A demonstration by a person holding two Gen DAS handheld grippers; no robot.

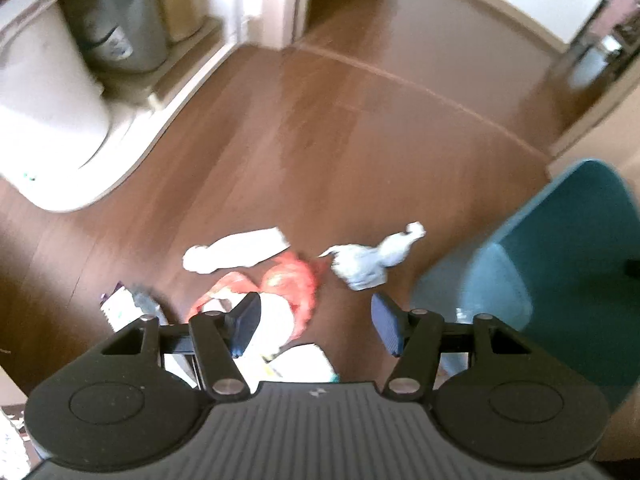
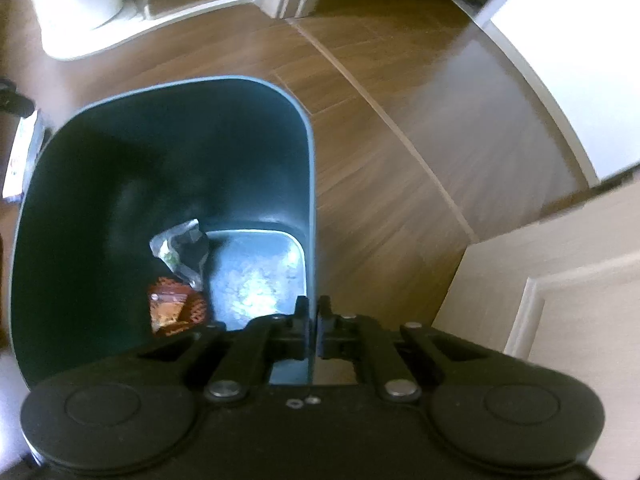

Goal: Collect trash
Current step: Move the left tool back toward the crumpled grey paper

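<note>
Trash lies on the brown wooden floor in the left wrist view: a crumpled white paper (image 1: 236, 250), a red net bag (image 1: 294, 280), a grey-white crumpled wrapper (image 1: 368, 260) and a printed packet (image 1: 120, 306). My left gripper (image 1: 316, 324) hangs open above the red bag, nothing between its blue pads. The teal bin (image 1: 540, 264) stands to its right. In the right wrist view my right gripper (image 2: 313, 316) is shut on the thin right wall of the teal bin (image 2: 310, 160). Inside lie a silver foil wrapper (image 2: 180, 252) and an orange-brown wrapper (image 2: 172, 308).
A white round container (image 1: 48, 112) and a grey bin (image 1: 116, 20) stand at the far left by a raised step. A door frame (image 1: 280, 0) is behind. A beige cabinet (image 2: 560, 280) is close on the right of the teal bin. Bare floor stretches ahead.
</note>
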